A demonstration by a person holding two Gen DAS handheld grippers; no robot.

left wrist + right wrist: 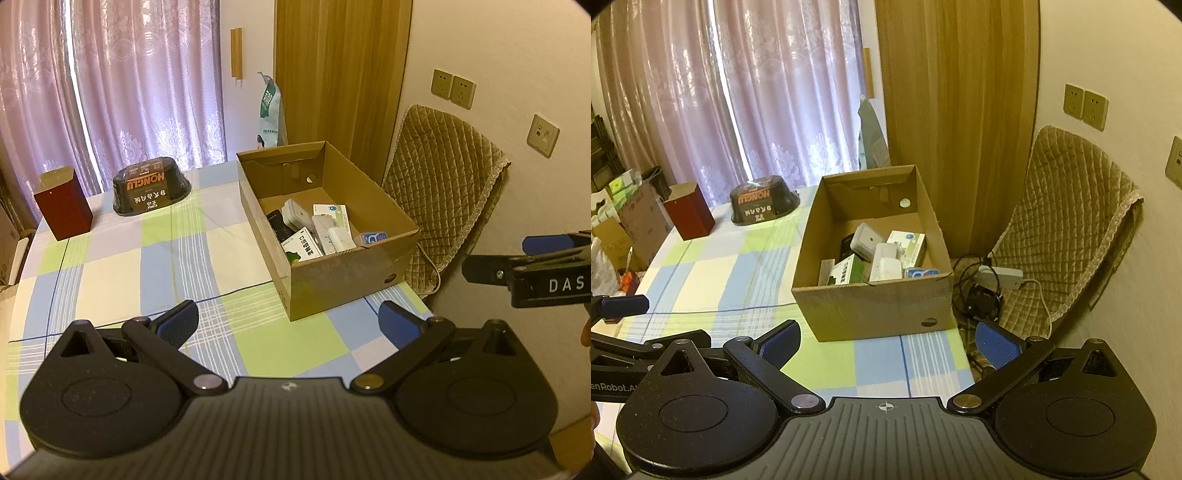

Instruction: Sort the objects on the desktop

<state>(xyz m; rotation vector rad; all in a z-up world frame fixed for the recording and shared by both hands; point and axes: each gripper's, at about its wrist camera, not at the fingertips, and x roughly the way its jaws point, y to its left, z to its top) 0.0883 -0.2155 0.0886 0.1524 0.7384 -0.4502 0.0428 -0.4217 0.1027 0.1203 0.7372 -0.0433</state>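
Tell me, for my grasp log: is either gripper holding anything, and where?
Nothing. The left gripper and right gripper are both open and empty.

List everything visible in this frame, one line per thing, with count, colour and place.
cardboard box: 1, brown, open, right part of the table
small packages: several, mostly white, inside the box
dark red box: 1, far left of the table
black bowl: 1, upside down, far side
tablecloth: 1, checked blue, green and white
quilted cover: 1, tan, right of the table
power strip: 1, white, floor
left tongs: 1, black with blue pads, open, empty
right tongs: 1, same, open, empty
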